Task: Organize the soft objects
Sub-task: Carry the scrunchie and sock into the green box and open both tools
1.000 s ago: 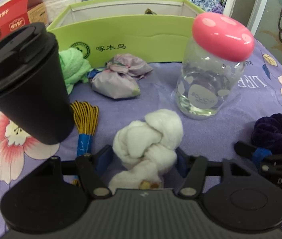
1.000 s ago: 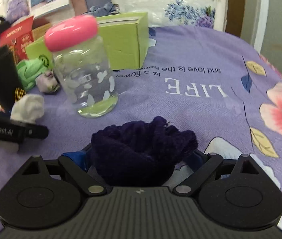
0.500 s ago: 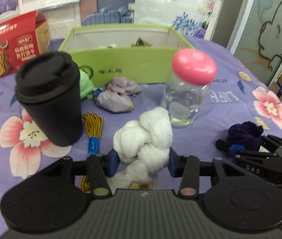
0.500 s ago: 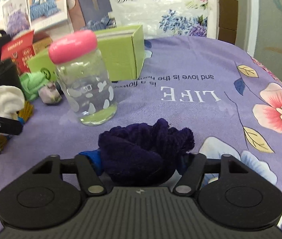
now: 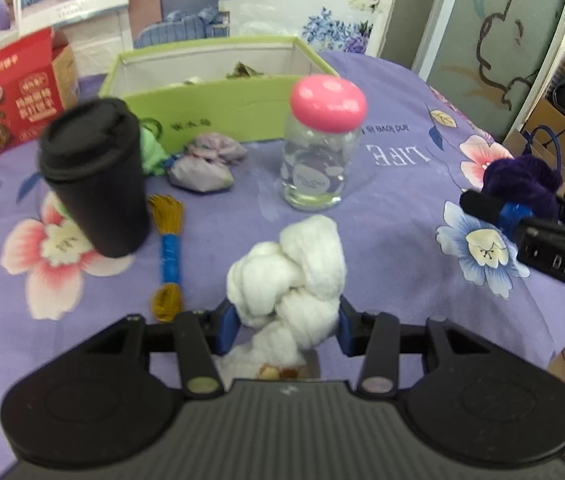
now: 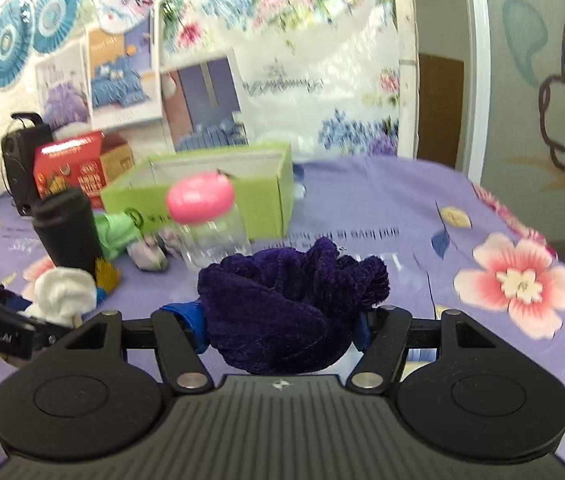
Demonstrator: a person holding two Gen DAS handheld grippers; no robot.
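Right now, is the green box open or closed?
Open: the green box has no lid on top, and its white inner walls and some items inside show.

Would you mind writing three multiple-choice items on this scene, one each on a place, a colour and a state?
1. Where does the yellow cord bundle lie?
A. inside the green box
B. on the cloth beside the black cup
C. on top of the jar

2. What colour is the jar lid?
A. pink
B. blue
C. white

3. What is the left gripper doing?
A. hanging open over nothing
B. shut on the jar
C. shut on the white soft bundle

Key: 1 B, it lies flat just right of the black cup; 2 A, the rounded lid is pink; 3 C, the white soft bundle sits squeezed between both blue pads.
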